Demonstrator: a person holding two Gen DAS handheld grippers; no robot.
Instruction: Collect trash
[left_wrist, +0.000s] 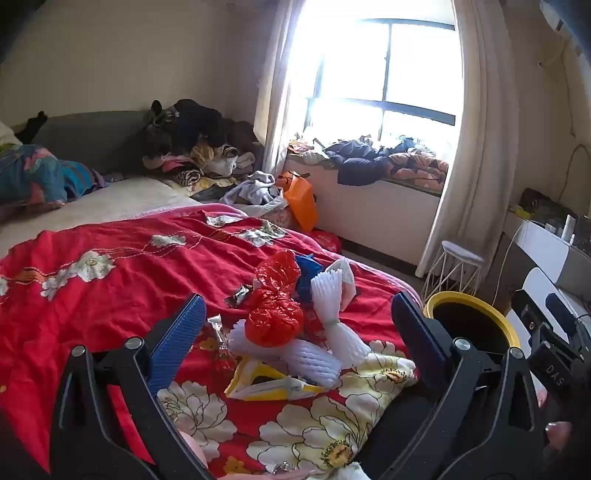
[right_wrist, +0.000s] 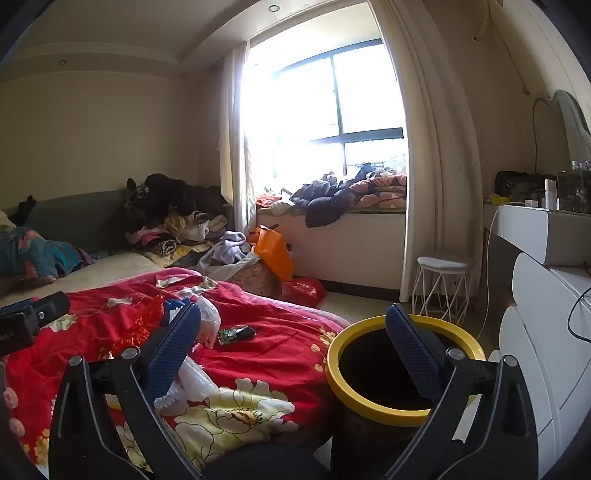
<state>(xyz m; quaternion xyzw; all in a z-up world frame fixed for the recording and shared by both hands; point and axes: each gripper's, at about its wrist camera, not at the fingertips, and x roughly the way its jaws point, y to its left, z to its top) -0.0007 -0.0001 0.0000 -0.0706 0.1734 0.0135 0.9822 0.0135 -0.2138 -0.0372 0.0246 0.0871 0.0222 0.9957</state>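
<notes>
A pile of trash lies on the red floral bedspread (left_wrist: 110, 280): red plastic bags (left_wrist: 275, 321), white foam fruit nets (left_wrist: 332, 302), a blue net (left_wrist: 306, 273), a yellow-and-white package (left_wrist: 273, 387) and foil wrappers (left_wrist: 240, 295). My left gripper (left_wrist: 297, 314) is open and empty, with its jaws on either side of the pile. A bin with a yellow rim (right_wrist: 369, 404) stands beside the bed; it also shows in the left wrist view (left_wrist: 476, 301). My right gripper (right_wrist: 293, 325) is open and empty, hovering at the bed's edge by the bin. A dark wrapper (right_wrist: 236, 334) lies on the bedspread.
An orange bag (right_wrist: 275, 254) and heaps of clothes (right_wrist: 177, 218) sit at the far side of the bed. A white wire stool (right_wrist: 445, 284) stands by the curtain. A white dresser (right_wrist: 546, 295) is on the right. Clothes cover the window seat (right_wrist: 343, 199).
</notes>
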